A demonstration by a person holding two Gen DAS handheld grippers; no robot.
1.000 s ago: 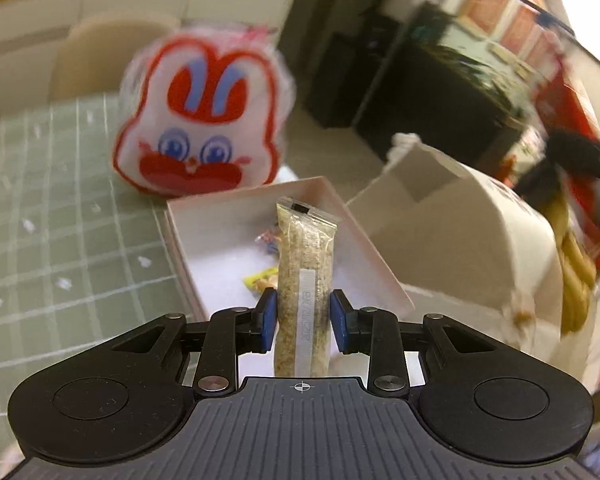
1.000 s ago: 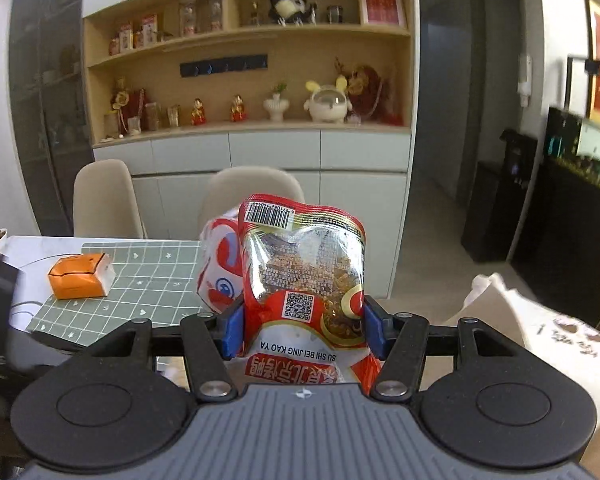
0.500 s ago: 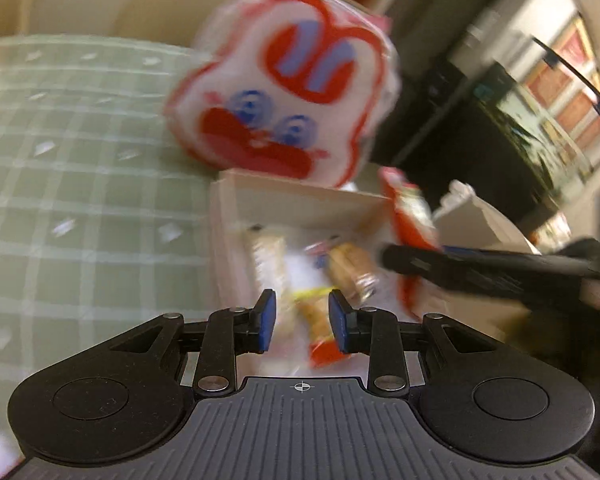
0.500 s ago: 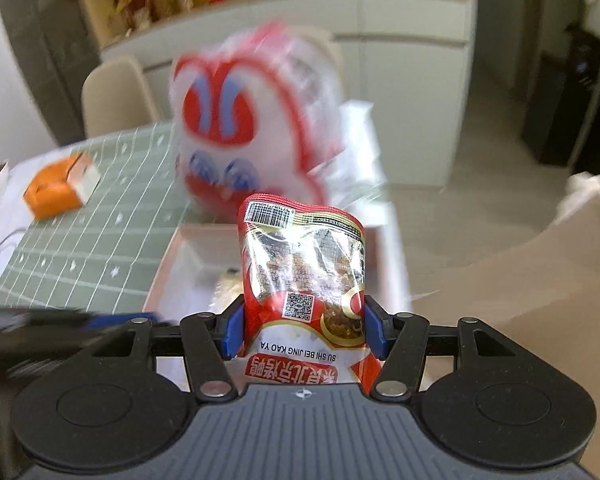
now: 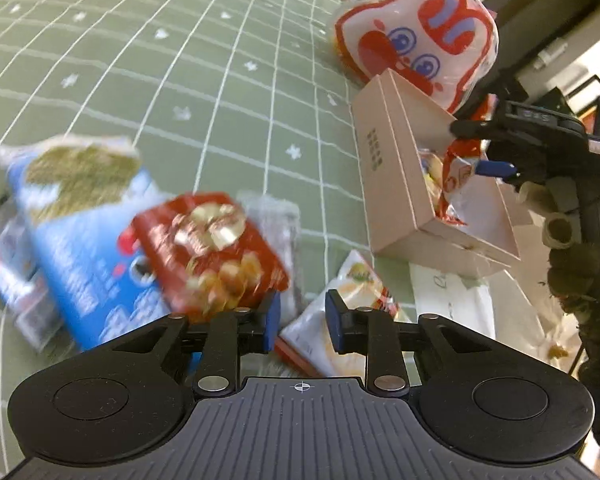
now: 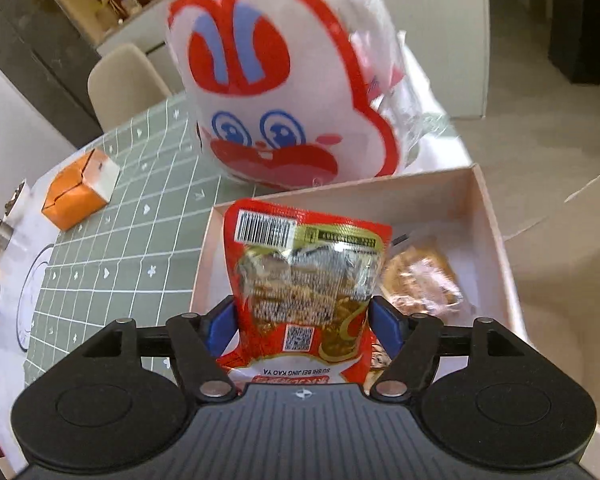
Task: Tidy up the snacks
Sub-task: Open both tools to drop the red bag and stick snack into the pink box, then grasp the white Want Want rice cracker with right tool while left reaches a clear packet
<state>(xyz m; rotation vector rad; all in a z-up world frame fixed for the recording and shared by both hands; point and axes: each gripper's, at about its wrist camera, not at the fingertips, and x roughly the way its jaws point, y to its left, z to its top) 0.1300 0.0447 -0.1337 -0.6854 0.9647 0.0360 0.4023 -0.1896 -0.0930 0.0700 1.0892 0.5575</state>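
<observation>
A: Logging progress. Right gripper clamping the red pouch, jaws closed against both its sides, pouch hanging over the near end of the pink box. Not yet released.

B: Box contents?

A: Holding at least one wrapped brown snack on the floor beside the pouch; other pieces partly hidden, count impossible to tell. Rabbit-face bag standing just behind the box's far wall.

B: Left side?

A: Left gripper hanging above the loose pile on the green mat, jaws a modest gap apart, gripping nothing. Pale packet lying directly below the gap.

B: Remaining work?

A: Judging roughly midway or earlier. Still waiting outside the box: red snack bag, blue packet, the pale packet, plus blurred items at the left edge. Red pouch drop pending first.
</observation>
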